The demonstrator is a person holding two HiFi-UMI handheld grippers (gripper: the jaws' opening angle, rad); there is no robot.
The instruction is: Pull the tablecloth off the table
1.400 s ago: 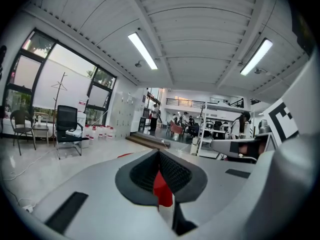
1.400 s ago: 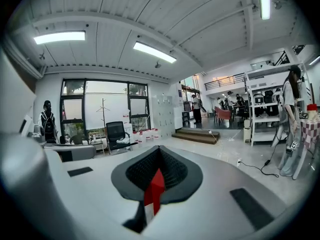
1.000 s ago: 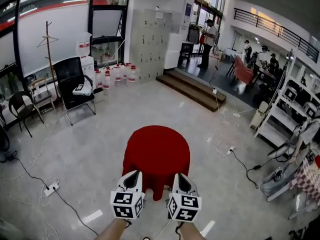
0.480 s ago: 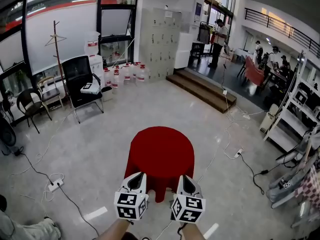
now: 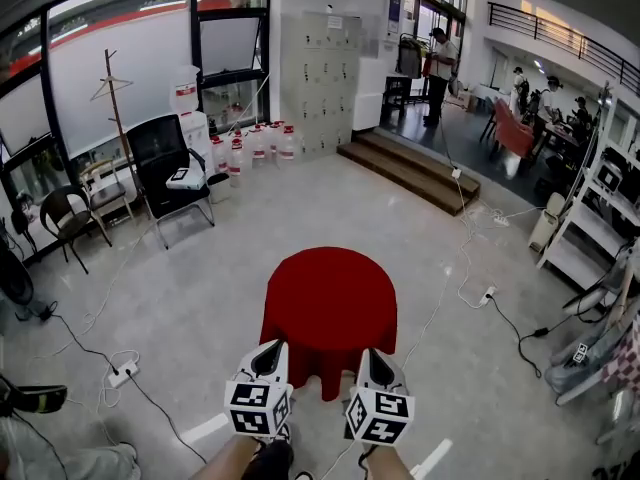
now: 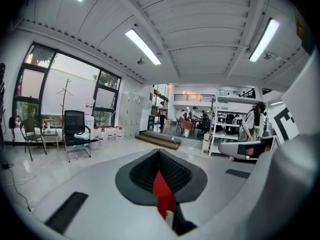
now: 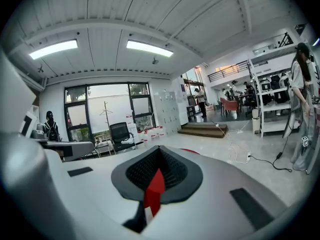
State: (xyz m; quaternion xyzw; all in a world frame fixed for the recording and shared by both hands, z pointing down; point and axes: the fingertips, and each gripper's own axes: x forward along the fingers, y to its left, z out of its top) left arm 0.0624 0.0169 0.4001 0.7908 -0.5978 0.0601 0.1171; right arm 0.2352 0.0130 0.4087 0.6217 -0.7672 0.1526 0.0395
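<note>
A round table under a deep red tablecloth (image 5: 330, 303) stands on the floor just ahead of me in the head view. My left gripper (image 5: 270, 348) and right gripper (image 5: 373, 355) are held side by side, tips over the cloth's near hanging edge. Both are shut with nothing held. In the left gripper view the jaws (image 6: 159, 151) meet, and only a red sliver of tablecloth (image 6: 161, 191) shows through the slit. The right gripper view shows the same: closed jaws (image 7: 159, 150) and a red strip of tablecloth (image 7: 155, 189) behind them.
Cables and a power strip (image 5: 122, 375) lie on the floor at left, more cables (image 5: 470, 288) at right. A black office chair (image 5: 170, 163), water bottles (image 5: 260, 143) and steps (image 5: 410, 173) stand further back. Shelving (image 5: 590, 228) lines the right side. A person's shoe (image 5: 35, 400) shows at lower left.
The view has shifted a little right and the table looks slightly nearer. Both grippers stay shut and side by side. A person's shoe has come into view at lower left.
</note>
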